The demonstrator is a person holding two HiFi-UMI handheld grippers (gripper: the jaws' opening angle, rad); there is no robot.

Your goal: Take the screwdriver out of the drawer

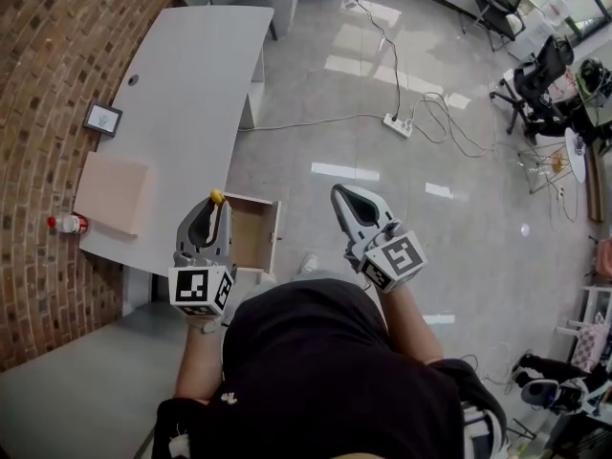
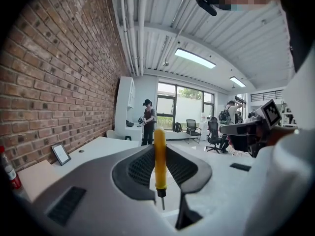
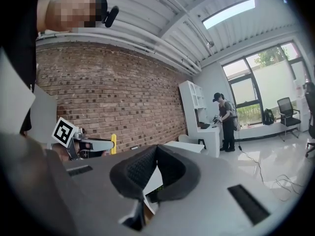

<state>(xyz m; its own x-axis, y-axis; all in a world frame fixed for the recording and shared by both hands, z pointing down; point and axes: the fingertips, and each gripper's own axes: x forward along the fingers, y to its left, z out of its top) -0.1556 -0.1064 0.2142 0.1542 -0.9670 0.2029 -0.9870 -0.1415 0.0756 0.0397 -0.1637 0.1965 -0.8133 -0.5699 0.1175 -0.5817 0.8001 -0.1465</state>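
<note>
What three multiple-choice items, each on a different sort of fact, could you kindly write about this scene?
1. In what state is the wooden drawer under the white desk?
A. pulled open
B. pushed shut
C. taken out and lying on the floor

2. What colour is the plastic handle of the slim screwdriver?
A. red
B. yellow
C. blue

3. Where is the screwdriver?
A. lying in the drawer
B. on the desk top
C. upright between the jaws of the left hand-held gripper

Answers:
1 A, the head view shows the drawer's inside jutting out from the desk.
2 B, the left gripper view shows a yellow handle.
3 C, the jaws close on the handle there, tip down.
</note>
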